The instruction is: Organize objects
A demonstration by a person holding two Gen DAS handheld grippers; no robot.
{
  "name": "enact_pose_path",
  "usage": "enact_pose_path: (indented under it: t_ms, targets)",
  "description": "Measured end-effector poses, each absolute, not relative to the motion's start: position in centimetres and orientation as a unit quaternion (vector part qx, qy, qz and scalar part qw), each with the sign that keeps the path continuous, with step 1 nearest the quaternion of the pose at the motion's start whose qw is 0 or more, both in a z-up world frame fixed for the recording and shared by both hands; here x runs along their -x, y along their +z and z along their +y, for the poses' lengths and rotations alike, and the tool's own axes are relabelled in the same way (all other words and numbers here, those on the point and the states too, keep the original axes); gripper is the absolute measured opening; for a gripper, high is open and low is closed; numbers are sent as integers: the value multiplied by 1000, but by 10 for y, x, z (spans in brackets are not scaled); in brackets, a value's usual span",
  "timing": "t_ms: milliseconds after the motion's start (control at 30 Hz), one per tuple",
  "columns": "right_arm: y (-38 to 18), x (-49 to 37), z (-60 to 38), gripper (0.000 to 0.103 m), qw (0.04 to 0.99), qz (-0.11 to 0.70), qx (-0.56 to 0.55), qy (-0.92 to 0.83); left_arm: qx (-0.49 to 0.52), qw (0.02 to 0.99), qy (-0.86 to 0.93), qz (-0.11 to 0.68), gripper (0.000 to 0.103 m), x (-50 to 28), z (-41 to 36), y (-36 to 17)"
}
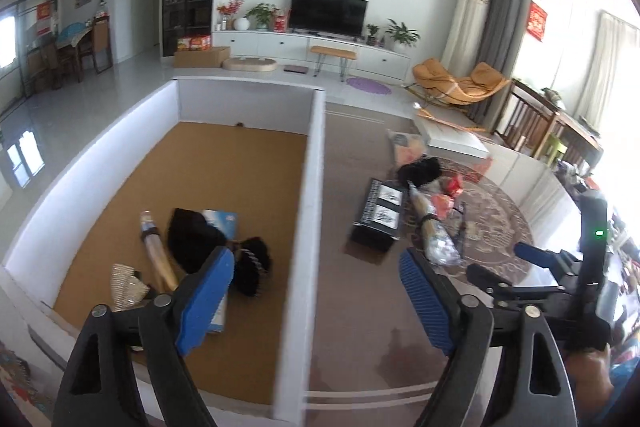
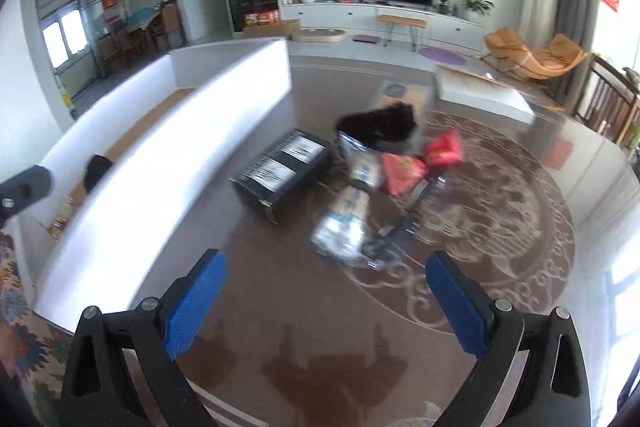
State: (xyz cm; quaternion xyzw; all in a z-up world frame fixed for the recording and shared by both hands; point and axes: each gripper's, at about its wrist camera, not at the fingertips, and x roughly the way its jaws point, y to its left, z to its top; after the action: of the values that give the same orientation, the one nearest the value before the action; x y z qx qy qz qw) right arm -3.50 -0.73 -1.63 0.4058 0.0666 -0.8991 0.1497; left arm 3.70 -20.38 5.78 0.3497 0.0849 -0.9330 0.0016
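Observation:
A white-walled box with a brown floor sits left on the glossy brown table. Inside it lie black hair pieces, a blue-and-white packet, a tan wrapped roll and a glittery comb. To its right lies a pile: a black carton, a clear noodle bag, a black wig and red packets. My left gripper is open and empty above the box wall. My right gripper is open and empty, short of the pile; it shows in the left wrist view.
A flat white box lies on the table behind the pile. The box wall runs along the left of the right wrist view. Beyond stand a TV unit, an orange lounge chair and a wooden railing.

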Motion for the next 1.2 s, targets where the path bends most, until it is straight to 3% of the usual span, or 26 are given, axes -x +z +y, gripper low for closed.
enact_pose_path:
  t_ms: [67, 333, 567, 767, 1200]
  targets:
    - [-37, 38, 34, 100, 101, 69, -426, -896, -363, -52, -927, 77, 102, -40, -161, 50]
    - [-66, 47, 117, 100, 19, 62, -444, -894, -454, -72, -888, -7, 102, -7, -56, -45]
    - [-71, 42, 126, 100, 11, 53, -432, -900, -470, -34, -882, 15, 102, 16, -60, -72]
    - [-69, 40, 125, 100, 20, 42, -425, -904, -468, -29, -883, -23, 103, 30, -53, -73]
    - [-77, 52, 127, 103, 34, 25, -457, -888, -458, -23, -889, -13, 103, 66, -58, -76]
